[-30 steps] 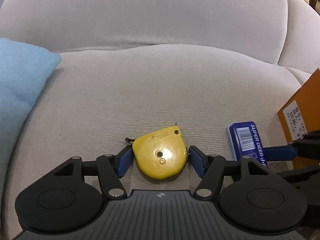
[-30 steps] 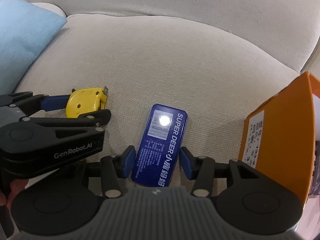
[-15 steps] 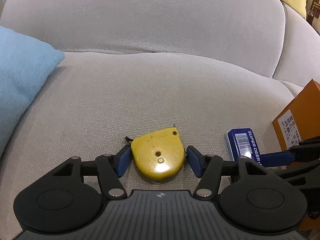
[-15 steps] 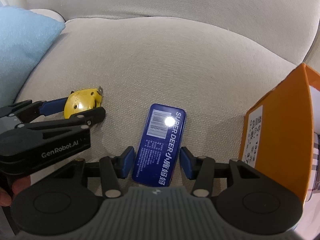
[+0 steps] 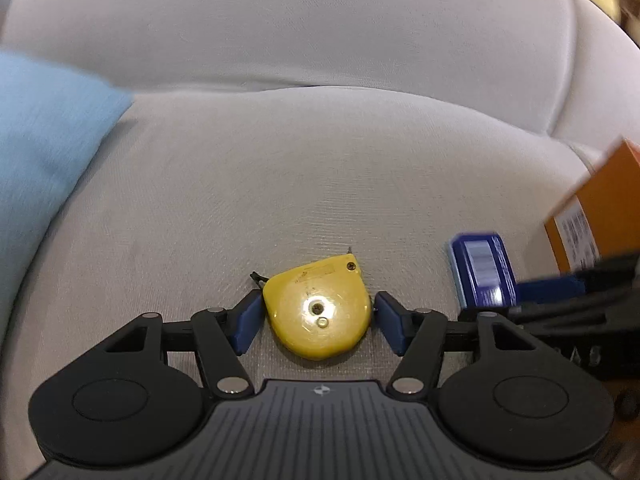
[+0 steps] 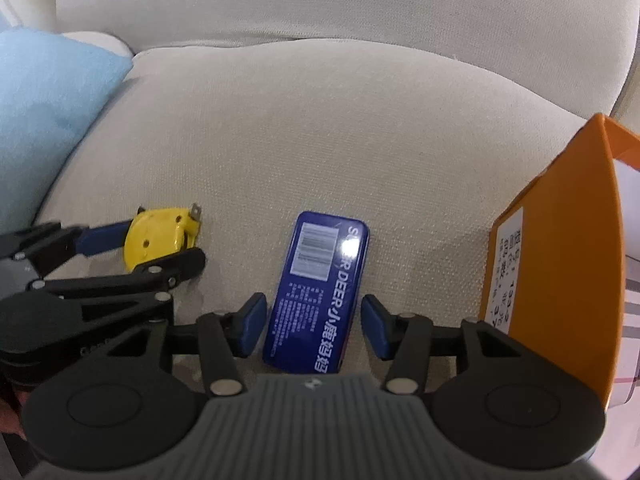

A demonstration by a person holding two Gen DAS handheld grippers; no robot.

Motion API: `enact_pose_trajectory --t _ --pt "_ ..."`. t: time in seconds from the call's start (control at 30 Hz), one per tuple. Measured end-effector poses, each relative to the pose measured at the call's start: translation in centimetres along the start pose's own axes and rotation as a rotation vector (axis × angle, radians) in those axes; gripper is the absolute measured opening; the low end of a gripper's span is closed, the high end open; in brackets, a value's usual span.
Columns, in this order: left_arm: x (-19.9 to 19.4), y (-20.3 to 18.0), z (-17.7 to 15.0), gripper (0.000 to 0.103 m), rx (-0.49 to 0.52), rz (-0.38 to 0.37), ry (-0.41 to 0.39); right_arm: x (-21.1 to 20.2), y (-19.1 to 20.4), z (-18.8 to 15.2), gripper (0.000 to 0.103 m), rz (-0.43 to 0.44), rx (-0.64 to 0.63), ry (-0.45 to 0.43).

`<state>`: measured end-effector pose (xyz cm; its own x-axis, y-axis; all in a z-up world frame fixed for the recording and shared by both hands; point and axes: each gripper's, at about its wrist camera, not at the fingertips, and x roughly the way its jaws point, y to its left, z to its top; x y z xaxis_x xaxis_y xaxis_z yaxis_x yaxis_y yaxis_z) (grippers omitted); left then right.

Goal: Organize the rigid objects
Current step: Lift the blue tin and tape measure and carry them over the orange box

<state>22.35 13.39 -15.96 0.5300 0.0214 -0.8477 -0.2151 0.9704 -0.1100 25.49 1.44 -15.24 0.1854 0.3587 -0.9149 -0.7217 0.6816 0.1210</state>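
A yellow tape measure (image 5: pixel 316 308) lies flat on the grey sofa seat (image 5: pixel 280 180). My left gripper (image 5: pixel 319 317) straddles it, its jaws opening and the blue pads (image 5: pixel 248 318) just off its sides. The right wrist view shows the same tape measure (image 6: pixel 156 240) at the left, between the left gripper's fingers (image 6: pixel 104 236). A dark blue tin (image 6: pixel 320 292) with a barcode and white lettering lies lengthwise between my right gripper's (image 6: pixel 312 326) pads. Those jaws are opening too, with a small gap on each side. In the left wrist view the tin (image 5: pixel 484 272) looks blurred.
An orange cardboard box (image 6: pixel 560 260) with a white label stands on the seat right of the tin, also in the left wrist view (image 5: pixel 600 208). A light blue cushion (image 5: pixel 44 152) lies at the left. The sofa backrest (image 5: pixel 300 20) rises behind.
The left pads closed in on the tape measure, then drew back slightly. The right pads stand a little further from the tin's sides. Both objects lie where they were.
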Motion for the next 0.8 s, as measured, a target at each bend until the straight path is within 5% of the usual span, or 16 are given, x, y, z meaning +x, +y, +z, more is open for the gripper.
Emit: enact_pose_trajectory --t 0.17,0.47,0.8 --pt "0.0 0.3 0.0 0.073 -0.137 0.043 0.003 0.2 0.2 0.2 0.052 -0.028 0.011 -0.012" --pt "-0.2 -0.5 -0.2 0.068 -0.125 0.09 -0.014 0.4 0.3 0.1 0.048 -0.05 -0.001 -0.022" --pt "-3.6 0.2 -0.2 0.068 -0.186 -0.017 -0.026 -2.7 0.8 -0.9 0.047 -0.038 -0.022 -0.072"
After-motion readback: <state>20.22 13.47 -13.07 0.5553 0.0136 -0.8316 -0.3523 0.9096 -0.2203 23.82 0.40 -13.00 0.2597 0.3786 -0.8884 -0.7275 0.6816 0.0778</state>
